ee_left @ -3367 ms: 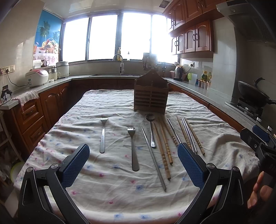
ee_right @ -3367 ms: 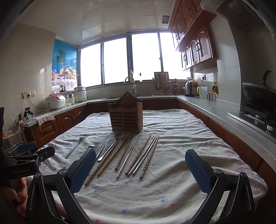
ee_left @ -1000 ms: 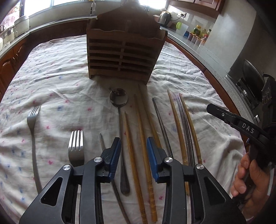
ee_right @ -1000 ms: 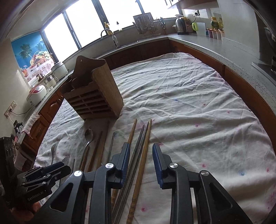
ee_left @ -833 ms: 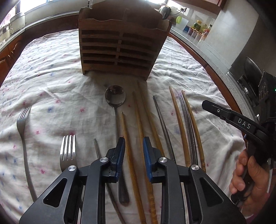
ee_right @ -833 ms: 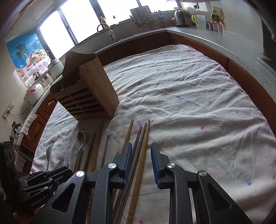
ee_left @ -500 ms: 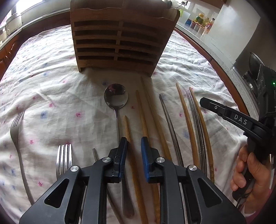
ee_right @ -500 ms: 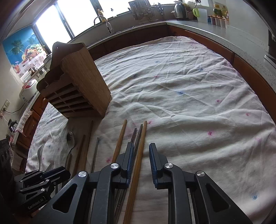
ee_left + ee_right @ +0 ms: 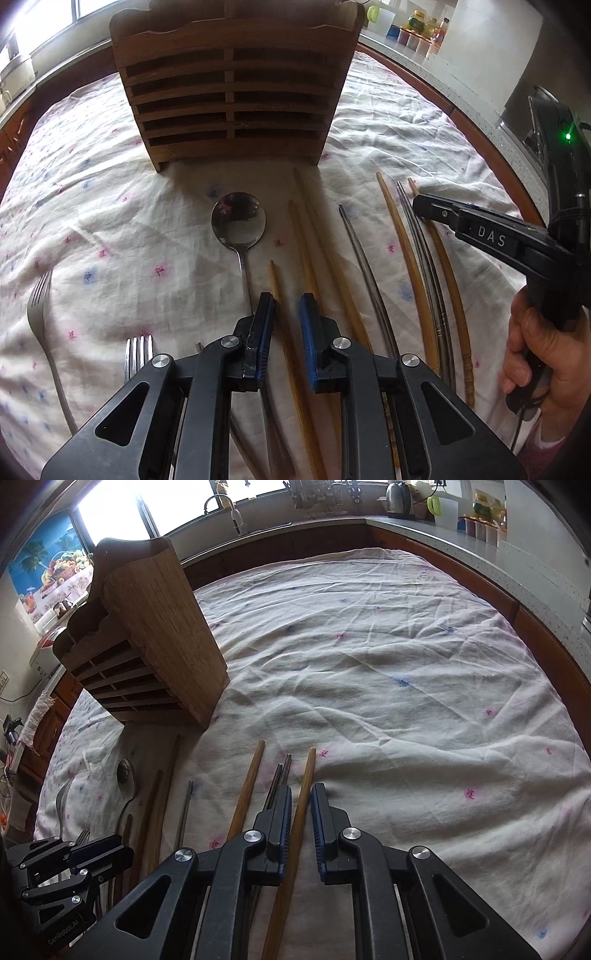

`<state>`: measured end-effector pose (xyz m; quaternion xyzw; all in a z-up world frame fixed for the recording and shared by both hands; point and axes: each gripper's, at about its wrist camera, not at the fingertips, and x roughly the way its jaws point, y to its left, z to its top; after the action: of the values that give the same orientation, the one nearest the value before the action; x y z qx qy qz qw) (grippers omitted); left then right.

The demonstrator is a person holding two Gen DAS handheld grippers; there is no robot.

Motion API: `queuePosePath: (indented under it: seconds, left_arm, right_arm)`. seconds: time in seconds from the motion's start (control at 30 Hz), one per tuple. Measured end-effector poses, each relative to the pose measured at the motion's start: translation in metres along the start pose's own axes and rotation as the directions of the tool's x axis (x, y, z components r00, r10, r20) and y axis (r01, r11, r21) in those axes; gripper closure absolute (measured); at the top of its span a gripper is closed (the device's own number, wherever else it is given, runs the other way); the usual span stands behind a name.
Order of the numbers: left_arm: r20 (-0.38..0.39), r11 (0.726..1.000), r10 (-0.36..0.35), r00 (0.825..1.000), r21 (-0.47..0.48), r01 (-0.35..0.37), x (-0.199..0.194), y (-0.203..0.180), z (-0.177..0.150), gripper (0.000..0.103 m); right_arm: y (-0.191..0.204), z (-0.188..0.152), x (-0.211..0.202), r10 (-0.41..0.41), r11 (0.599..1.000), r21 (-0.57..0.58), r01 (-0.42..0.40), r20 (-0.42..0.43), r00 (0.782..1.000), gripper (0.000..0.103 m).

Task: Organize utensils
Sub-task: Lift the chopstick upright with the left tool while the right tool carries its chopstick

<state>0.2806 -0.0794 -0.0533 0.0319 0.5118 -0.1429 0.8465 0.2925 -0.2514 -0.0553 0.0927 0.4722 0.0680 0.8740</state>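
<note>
1. The left gripper [image 9: 287, 308] is being held low over the tablecloth [image 9: 110, 221] near the table's near edge; its jaws are narrowed to a slim gap on either side of a short bamboo chopstick [image 9: 284, 332], and whether the pads are already touching it cannot be told.
2. The right gripper [image 9: 300, 801] is being held likewise; the outermost wooden chopstick [image 9: 301, 805], nearest the table's right edge, is being straddled, with a sliver of gap visible on the right pad's side.
3. Each chopstick's long axis is being kept in line with the fingers, pointing toward the wooden utensil holder [image 9: 232, 92] standing toward the table's far edge; closure across the thin width is therefore judged the coming move.
4. The spoon [image 9: 239, 225], the forks [image 9: 138, 350] and the metal chopsticks [image 9: 424, 258] are lying untouched alongside.
</note>
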Motion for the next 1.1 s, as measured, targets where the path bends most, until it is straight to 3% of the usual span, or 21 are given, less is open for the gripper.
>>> queuePosePath:
  seconds: [0.2,0.53,0.83,1.1]
  left_arm:
    - [0.014,0.999,-0.042,0.999,-0.034,0.043,-0.009,0.007,-0.003,0.098]
    - [0.164,0.988,-0.123,0.979,-0.074,0.137,-0.084,0.020,-0.014,0.098]
    - [0.294,0.981,-0.143,0.945,-0.082,0.174,-0.153,0.036,-0.021,0.098]
    - [0.417,0.979,-0.133,0.899,-0.084,0.184,-0.204,0.048,-0.025,0.098]
  right_arm:
    - [-0.012,-0.002,-0.008,0.064,0.995,0.073,-0.065,0.010,0.998,0.097]
    - [0.003,-0.007,-0.081,0.162,0.984,0.048,-0.170,0.133,0.978,0.097]
    - [0.017,-0.008,-0.145,0.209,0.975,0.016,-0.220,0.244,0.947,0.097]
    - [0.035,-0.004,-0.197,0.230,0.972,-0.049,-0.228,0.353,0.907,0.097]
